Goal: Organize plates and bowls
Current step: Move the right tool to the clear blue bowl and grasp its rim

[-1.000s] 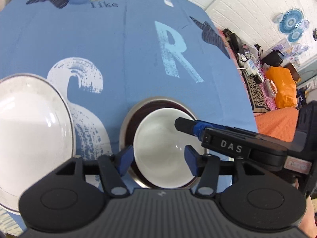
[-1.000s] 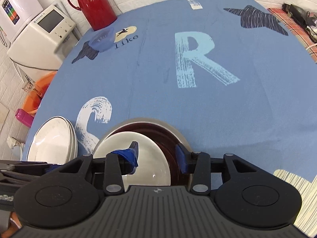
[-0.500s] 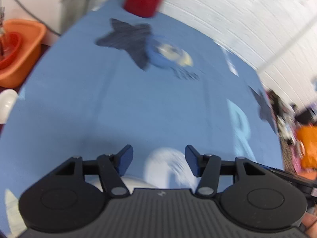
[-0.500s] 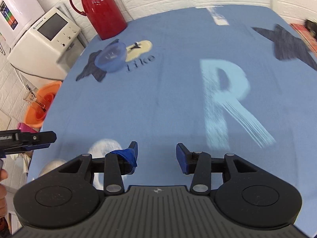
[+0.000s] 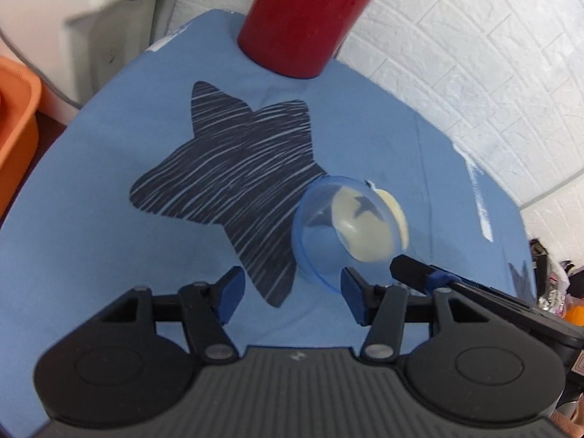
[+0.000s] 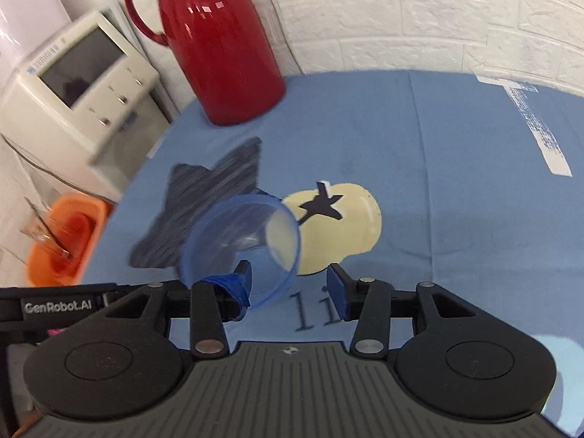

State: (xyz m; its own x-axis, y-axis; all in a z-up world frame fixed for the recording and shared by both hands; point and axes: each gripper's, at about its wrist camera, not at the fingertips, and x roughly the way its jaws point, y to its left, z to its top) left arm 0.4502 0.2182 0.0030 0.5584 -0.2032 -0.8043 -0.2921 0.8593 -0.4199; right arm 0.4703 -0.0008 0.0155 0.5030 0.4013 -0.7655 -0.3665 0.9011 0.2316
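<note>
Two hand-held grippers [image 5: 290, 292] [image 6: 288, 286], one blue bowl [image 5: 343, 226]

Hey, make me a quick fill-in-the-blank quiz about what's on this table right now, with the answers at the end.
1. The see-through bowl is tinted ____.
2. The jug at the back of the table is ____.
3. Both the left claw and the right claw are ____.
4. The bowl overlaps a dark shape printed on the cloth, a ____.

Answers: blue; red; open; star
</note>
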